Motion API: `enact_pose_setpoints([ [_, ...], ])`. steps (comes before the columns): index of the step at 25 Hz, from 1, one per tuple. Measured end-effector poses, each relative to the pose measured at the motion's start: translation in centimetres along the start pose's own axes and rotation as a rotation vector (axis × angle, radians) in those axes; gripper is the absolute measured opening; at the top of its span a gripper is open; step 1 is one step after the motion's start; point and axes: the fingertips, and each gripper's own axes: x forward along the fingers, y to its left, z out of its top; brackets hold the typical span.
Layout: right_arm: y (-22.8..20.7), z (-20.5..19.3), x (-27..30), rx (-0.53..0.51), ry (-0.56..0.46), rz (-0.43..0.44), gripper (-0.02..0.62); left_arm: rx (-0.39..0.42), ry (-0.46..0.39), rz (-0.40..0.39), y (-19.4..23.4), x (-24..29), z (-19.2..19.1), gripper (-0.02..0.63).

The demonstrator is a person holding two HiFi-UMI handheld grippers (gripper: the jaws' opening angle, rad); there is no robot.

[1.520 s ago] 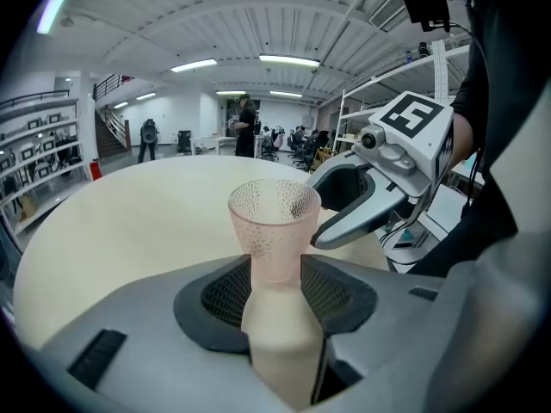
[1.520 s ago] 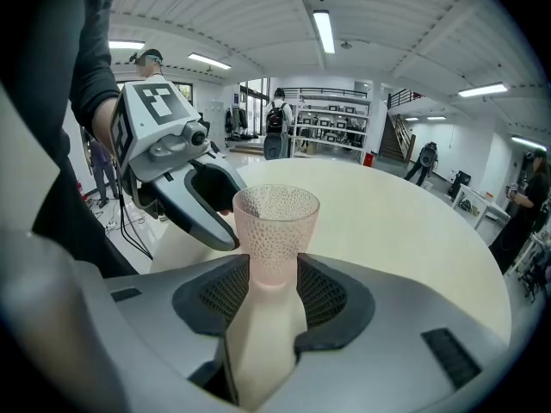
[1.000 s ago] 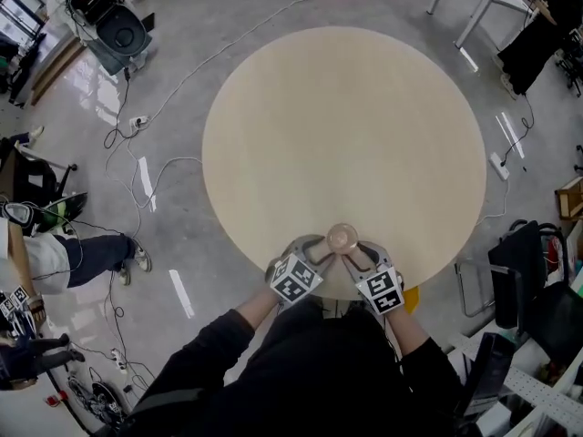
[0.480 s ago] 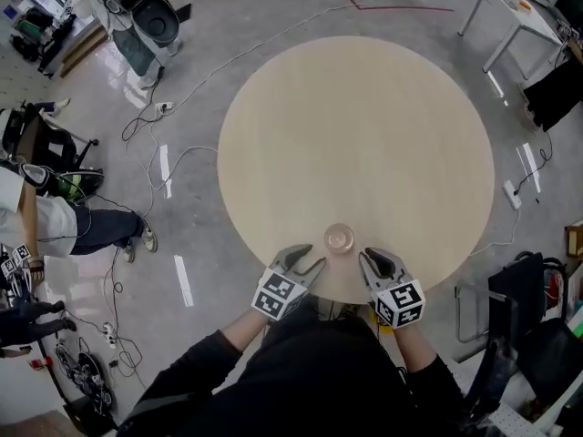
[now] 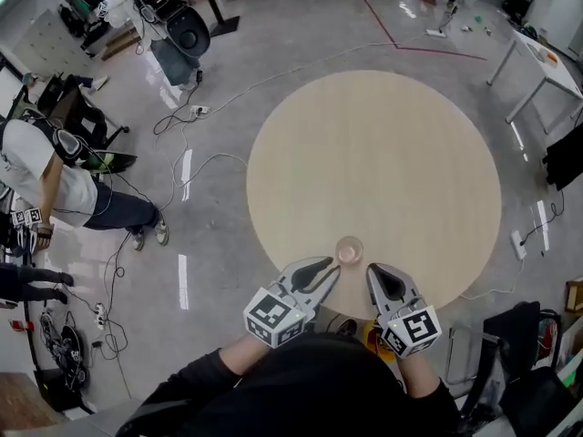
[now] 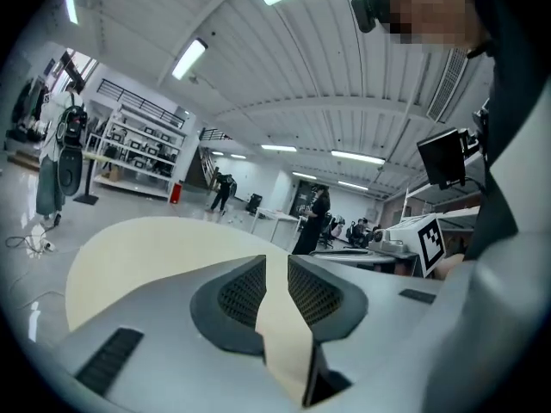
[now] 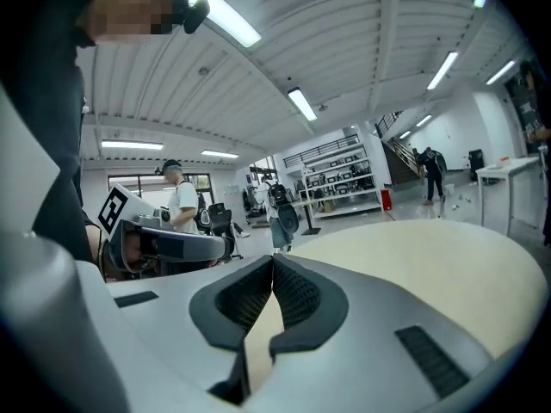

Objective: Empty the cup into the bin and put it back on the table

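A small clear cup (image 5: pixel 349 249) stands upright on the round pale wooden table (image 5: pixel 373 153), close to its near edge. My left gripper (image 5: pixel 330 264) lies just left of and nearer than the cup, apart from it, shut with nothing in it. My right gripper (image 5: pixel 373 269) lies just right of the cup, also shut and empty. In the left gripper view the left gripper (image 6: pixel 275 261) shows only the tabletop (image 6: pixel 129 248) past its closed jaws. The right gripper (image 7: pixel 272 261) has its tips together over the table (image 7: pixel 430 239). Neither gripper view shows the cup.
A person (image 5: pixel 55 180) stands on the floor at the left among loose cables (image 5: pixel 182 167). A black round chair or stand (image 5: pixel 187 30) is at the back left. A white desk (image 5: pixel 537 62) stands at the back right. Something yellow (image 5: pixel 369 332) sits low by my knees.
Both grippers have drawn back from the cup toward me and closed. The cup stays standing on the table. The head view has shifted to the left.
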Motion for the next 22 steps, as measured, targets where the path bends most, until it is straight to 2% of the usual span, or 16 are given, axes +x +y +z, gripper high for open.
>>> enact_pose_setpoints([
  [4,2.3,3.6,0.1,-0.053,-0.06,0.049,0.017,0.021,-0.05,0.01,-1.7,-1.4,1.9,0.092],
  [8,3.5,5.2,-0.9,-0.084,-0.096,0.048,0.017,0.063,-0.059,0.02,-3.3,-2.3,2.0,0.092],
  [15,5.4,5.1,-1.7,-0.098,-0.112,0.084,0.017,0.082,-0.08,0.064,-4.7,-3.7,1.8,0.093],
  [22,7.1,4.4,-1.5,-0.082,-0.1,0.115,0.017,0.058,-0.066,0.106,-4.8,-5.6,1.0,0.092],
])
